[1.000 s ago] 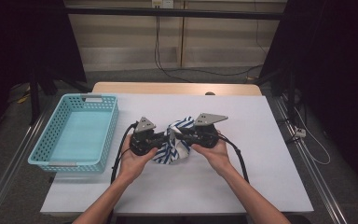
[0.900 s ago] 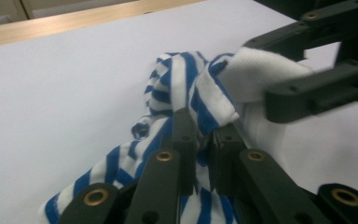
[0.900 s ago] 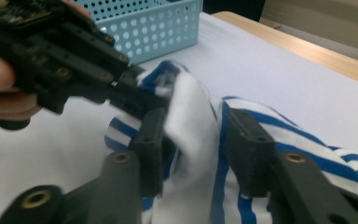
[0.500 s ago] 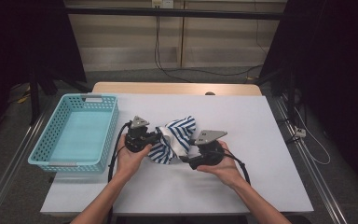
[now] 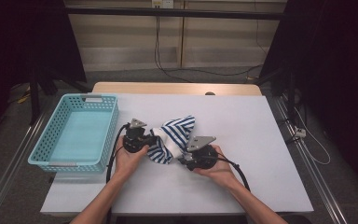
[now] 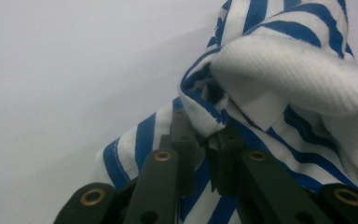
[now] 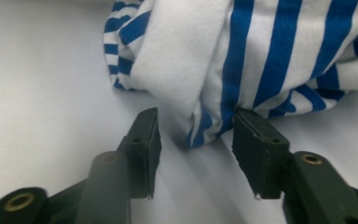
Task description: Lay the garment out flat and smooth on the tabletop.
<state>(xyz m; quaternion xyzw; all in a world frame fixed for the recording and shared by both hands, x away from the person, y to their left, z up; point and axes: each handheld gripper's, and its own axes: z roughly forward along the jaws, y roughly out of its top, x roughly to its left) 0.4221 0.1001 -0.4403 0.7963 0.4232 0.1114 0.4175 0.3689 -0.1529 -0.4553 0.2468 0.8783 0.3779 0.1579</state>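
On the white worktop, your striped cloth lies bunched, its long axis running diagonally from near-left to far-right. Your left gripper is clenched on its edge; your right gripper, jaws just closing, straddles a fold unpinched. Beside it sits a blue basket.

Each hand-held black two-jaw left gripper and right gripper carries a grey three-cornered plate on top and trails a black cable. Brass-coloured rivets stud the matte black jaw arms. The person's forearms are bare, no sleeves.
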